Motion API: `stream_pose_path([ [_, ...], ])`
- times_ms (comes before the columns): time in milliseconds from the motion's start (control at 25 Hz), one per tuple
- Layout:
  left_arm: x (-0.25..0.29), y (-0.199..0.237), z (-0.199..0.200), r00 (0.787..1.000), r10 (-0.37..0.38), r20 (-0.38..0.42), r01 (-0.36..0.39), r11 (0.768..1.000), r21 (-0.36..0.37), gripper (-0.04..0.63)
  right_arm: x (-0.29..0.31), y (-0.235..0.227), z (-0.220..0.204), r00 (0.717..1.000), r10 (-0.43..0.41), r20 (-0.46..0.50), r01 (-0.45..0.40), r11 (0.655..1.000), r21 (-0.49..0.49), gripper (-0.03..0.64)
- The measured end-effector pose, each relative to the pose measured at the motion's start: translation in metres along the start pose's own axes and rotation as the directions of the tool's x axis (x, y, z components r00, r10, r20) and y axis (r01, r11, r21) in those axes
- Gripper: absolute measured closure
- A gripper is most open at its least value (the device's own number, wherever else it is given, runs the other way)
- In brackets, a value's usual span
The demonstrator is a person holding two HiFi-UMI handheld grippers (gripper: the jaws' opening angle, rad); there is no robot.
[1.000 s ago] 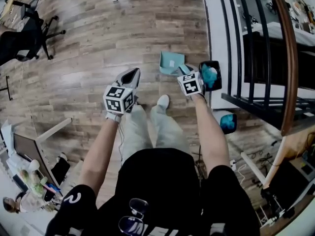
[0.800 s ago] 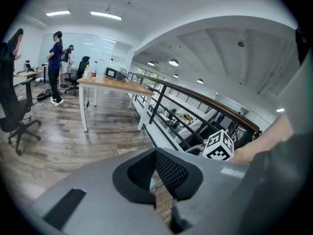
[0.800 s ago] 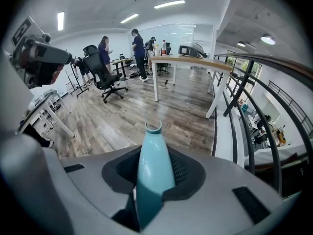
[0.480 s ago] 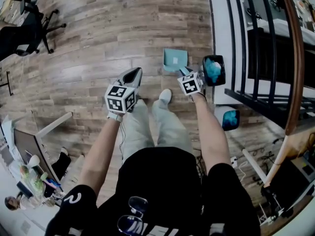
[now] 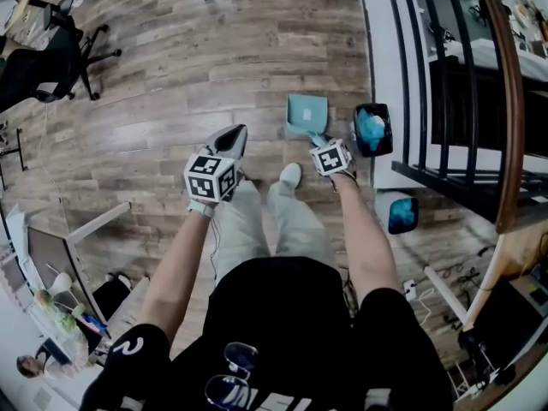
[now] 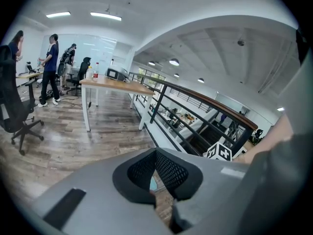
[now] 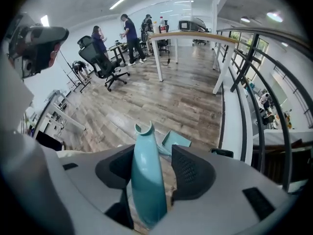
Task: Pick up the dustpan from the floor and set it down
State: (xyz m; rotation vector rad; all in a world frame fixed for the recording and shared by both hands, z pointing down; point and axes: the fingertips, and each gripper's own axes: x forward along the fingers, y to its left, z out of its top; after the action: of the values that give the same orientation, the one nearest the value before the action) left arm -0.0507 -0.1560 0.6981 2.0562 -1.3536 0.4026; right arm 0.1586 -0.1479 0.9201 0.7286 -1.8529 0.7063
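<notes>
The teal dustpan (image 5: 306, 114) has its pan low at the wood floor, just beyond my right gripper (image 5: 319, 137). In the right gripper view its long handle (image 7: 146, 180) stands up between the jaws, with the pan (image 7: 175, 140) beyond. My right gripper (image 7: 149, 153) points steeply down and its jaws are opening. The handle leans on the left pad, with a gap to the right pad. Level with it on the left is my left gripper (image 5: 229, 135), shut and holding nothing. Its tips (image 6: 155, 153) meet in its own view.
A black bin (image 5: 372, 129) with teal contents stands right of the dustpan, against a white ledge and a dark railing (image 5: 445, 101). The person's shoe (image 5: 289, 175) is just behind the pan. An office chair (image 5: 43, 58) stands far left. People stand at desks in the distance.
My right gripper has sunk and moved forward with the dustpan, whose pan now lies farther out on the floor. My left gripper has barely moved.
</notes>
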Motion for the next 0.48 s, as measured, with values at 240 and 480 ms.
stream_pose_path([
  [240,-0.023,0.001,0.015,0.999,0.017,0.027,-0.017,1.000,0.008,0.601,-0.045,0.007,0.023,0.994,0.037,0.102,-0.040,0.999,0.033,0.396],
  [480,-0.044,-0.004,0.035,0.997,0.026,0.068,-0.028,0.999,0.023,0.601,-0.117,-0.003,0.063,0.968,0.016,0.250,-0.034,0.997,0.067,0.405],
])
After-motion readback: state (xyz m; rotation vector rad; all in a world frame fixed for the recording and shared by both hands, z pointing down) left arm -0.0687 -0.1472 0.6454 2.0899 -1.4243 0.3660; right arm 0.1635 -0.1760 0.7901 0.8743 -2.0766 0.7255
